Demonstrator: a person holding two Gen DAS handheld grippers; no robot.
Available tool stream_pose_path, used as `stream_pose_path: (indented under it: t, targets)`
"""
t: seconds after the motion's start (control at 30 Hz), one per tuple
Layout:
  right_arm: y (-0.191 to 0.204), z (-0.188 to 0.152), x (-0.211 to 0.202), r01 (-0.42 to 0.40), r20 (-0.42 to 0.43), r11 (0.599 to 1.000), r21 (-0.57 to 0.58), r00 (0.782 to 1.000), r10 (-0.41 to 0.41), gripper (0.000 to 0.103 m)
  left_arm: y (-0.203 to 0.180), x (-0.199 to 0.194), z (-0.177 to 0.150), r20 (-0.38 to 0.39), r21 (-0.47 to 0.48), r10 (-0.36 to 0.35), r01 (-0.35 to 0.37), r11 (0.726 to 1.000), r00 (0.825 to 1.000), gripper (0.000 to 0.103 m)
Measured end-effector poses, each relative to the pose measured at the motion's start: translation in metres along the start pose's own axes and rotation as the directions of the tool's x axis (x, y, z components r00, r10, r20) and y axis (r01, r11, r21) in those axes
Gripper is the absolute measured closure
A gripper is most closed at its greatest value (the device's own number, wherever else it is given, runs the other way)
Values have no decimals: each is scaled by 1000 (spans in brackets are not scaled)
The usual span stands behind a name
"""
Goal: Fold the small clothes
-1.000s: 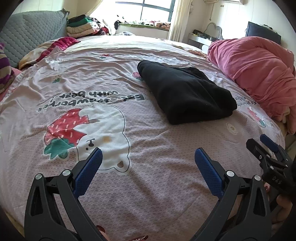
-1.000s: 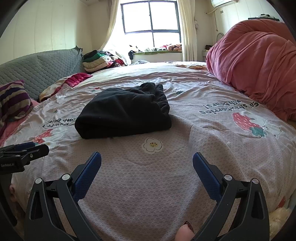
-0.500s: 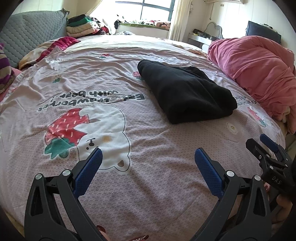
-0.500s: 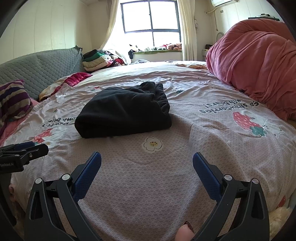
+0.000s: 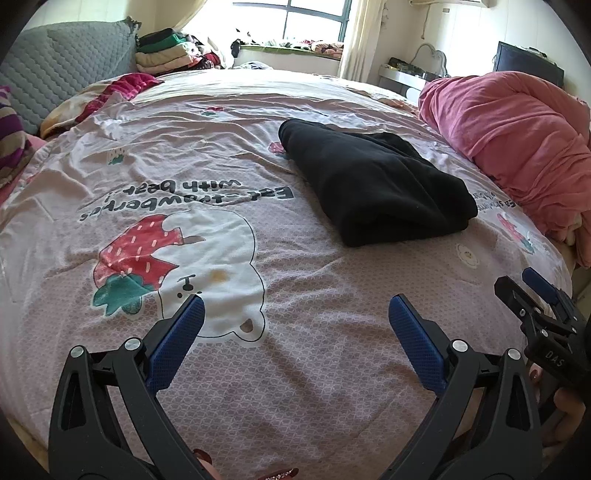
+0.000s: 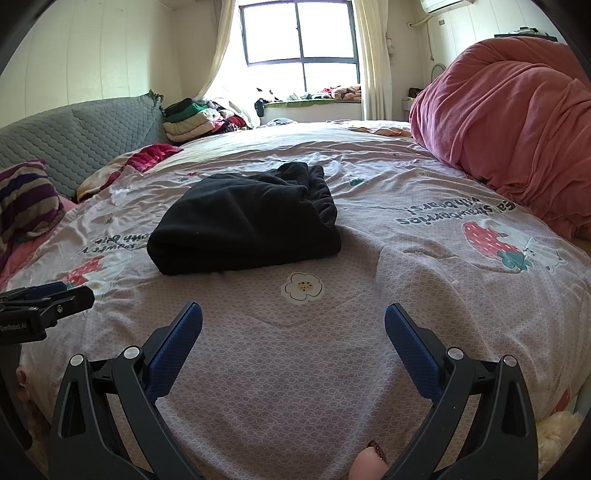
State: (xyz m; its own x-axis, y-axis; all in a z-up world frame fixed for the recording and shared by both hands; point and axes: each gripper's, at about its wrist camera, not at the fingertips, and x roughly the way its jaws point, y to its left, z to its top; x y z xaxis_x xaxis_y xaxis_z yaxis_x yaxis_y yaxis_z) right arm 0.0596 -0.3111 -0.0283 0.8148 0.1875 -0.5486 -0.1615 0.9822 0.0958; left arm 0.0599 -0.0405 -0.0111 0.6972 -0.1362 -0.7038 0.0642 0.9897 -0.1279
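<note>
Nearest the cameras, the left gripper [image 5: 295, 310] and right gripper [image 6: 293, 315] hang over the near edge of the bed, each with its blue-padded jaws spread wide and nothing between them. A fingertip with a dark-painted nail [image 6: 369, 463] shows below the right gripper. The right gripper also shows at the right rim of the left view, and the left gripper at the left rim of the right view, so the two sit side by side but apart.

Ahead of both lies a broad stretch of bare pink sheet [image 5: 314, 369], printed with a bear holding a strawberry [image 5: 177, 266] and a small flower [image 6: 303, 287]. Beyond that, near the middle of the bed, rests the folded black garment [image 5: 376, 192], its thick folded edge toward the grippers, clear of everything else.

A heaped red quilt [image 5: 517, 140] crowds the bed's right side. On the left are a striped pillow [image 6: 26, 199] and a grey quilted headboard [image 6: 74, 136]. Stacked clothes [image 6: 188, 122] sit at the far edge, below the window [image 6: 301, 33].
</note>
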Motion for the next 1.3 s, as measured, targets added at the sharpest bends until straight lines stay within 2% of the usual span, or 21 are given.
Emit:
stream_pose_path:
  t: [0.27, 0.5, 0.67, 0.73, 0.8, 0.9, 0.97, 1.0, 1.07, 1.13, 1.17, 1.2, 1.23, 1.3]
  targets:
    - [-3, 0, 0, 7, -2, 1000, 3, 1000, -7, 5, -1, 1, -1, -8, 2, -7, 7, 1000, 1000, 10]
    - [-12, 3, -6, 48, -1, 998, 42, 999, -48, 5, 2, 2, 1, -24, -13, -28, 27, 1000, 999, 10]
    - [-50, 15, -37, 147, 19, 978, 147, 988, -152, 5, 23, -4, 1, -26, -77, -6, 4, 997, 1000, 10]
    - [-79, 23, -63, 201, 49, 954, 220, 975, -217, 5, 34, -9, 3, -19, -92, 6, -7, 996, 1000, 10]
    - [-112, 28, -89, 243, 77, 926, 290, 958, -276, 5, 54, -18, 8, -7, -106, 47, -48, 993, 999, 9]
    - [-178, 27, -125, 396, 39, 830, 391, 894, -445, 5, 99, -30, 20, 0, -153, 140, -139, 978, 990, 9]
    - [-232, 17, -144, 501, -14, 737, 453, 831, -556, 5, 145, -45, 31, 13, -209, 212, -205, 956, 977, 10]
    - [-258, 11, -148, 560, -65, 685, 466, 794, -604, 5, 164, -51, 34, 12, -229, 245, -236, 944, 969, 9]
    - [-325, -10, -155, 698, -191, 542, 468, 679, -709, 5, 209, -62, 42, 4, -270, 325, -312, 911, 946, 10]
    - [-381, -35, -159, 794, -322, 400, 458, 568, -758, 5, 262, -69, 49, -32, -296, 439, -428, 854, 898, 9]
    - [-408, -49, -160, 822, -390, 336, 460, 527, -755, 5, 286, -71, 51, -49, -311, 485, -474, 823, 873, 9]
    - [-436, -64, -160, 844, -463, 277, 459, 493, -737, 5, 316, -72, 53, -75, -329, 524, -518, 790, 848, 10]
    - [-459, -78, -161, 854, -519, 231, 467, 476, -710, 5, 343, -71, 54, -104, -352, 558, -555, 753, 823, 10]
    - [-487, -99, -161, 874, -604, 127, 470, 423, -675, 5, 384, -69, 54, -147, -378, 606, -610, 696, 782, 10]
